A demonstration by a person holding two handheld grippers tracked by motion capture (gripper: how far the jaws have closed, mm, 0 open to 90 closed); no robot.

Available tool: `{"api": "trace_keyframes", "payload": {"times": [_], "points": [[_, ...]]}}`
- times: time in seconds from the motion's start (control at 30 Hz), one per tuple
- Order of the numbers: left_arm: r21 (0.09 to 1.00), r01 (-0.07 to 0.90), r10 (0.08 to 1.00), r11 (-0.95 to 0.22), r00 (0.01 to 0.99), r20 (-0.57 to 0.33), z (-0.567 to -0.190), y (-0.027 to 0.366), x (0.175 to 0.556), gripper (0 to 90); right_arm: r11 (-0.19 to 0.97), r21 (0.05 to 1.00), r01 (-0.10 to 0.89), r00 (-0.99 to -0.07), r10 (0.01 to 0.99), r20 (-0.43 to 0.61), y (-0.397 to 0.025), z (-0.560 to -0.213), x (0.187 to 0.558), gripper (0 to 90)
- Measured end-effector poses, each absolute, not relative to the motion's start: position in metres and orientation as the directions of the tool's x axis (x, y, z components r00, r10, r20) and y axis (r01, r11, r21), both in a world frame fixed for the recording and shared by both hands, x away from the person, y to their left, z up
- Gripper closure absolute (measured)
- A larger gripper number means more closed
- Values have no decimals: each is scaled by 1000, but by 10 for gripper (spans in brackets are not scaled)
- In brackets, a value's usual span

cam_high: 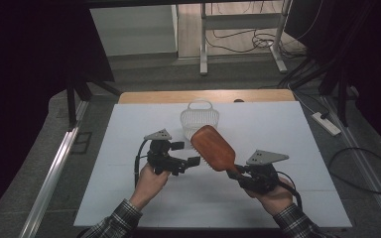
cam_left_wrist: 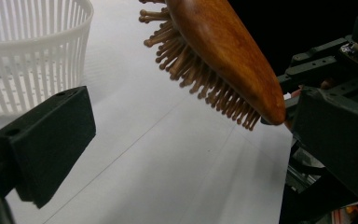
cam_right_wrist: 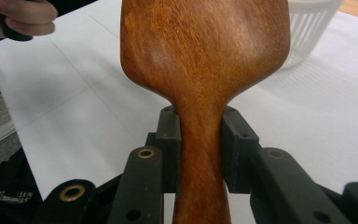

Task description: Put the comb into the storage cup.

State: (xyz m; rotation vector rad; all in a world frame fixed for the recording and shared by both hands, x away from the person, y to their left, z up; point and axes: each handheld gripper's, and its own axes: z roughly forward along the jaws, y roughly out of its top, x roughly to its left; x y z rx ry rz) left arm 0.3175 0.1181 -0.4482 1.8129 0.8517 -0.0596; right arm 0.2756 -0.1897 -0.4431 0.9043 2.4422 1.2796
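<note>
We are clamping the right claw [cam_right_wrist: 199,140] on the wooden hairbrush [cam_high: 213,148] handle, raising it bristles-down just near the white basket [cam_high: 200,119], while our left claw [cam_high: 188,153] is hanging apart beside it.

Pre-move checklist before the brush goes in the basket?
1. Right tongs shut on the wooden hairbrush handle: ok.
2. Brush lifted off the white mat, bristles facing down toward the left: ok.
3. White basket upright, opening free: ok.
4. Left tongs open, holding nothing: ok.
5. Left tongs out of the brush's path to the basket: not ok, they sit close beside the brush head.
6. Brush head fits inside the basket: cannot tell.
</note>
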Motion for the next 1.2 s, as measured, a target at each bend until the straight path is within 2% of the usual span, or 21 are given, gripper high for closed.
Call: {"api": "trace_keyframes", "payload": {"times": [1.2], "points": [[763,638,464,-105,710,-530,-456,112,324,0,421,831,365,-823,563,76,-156,-450,266,718]]}}
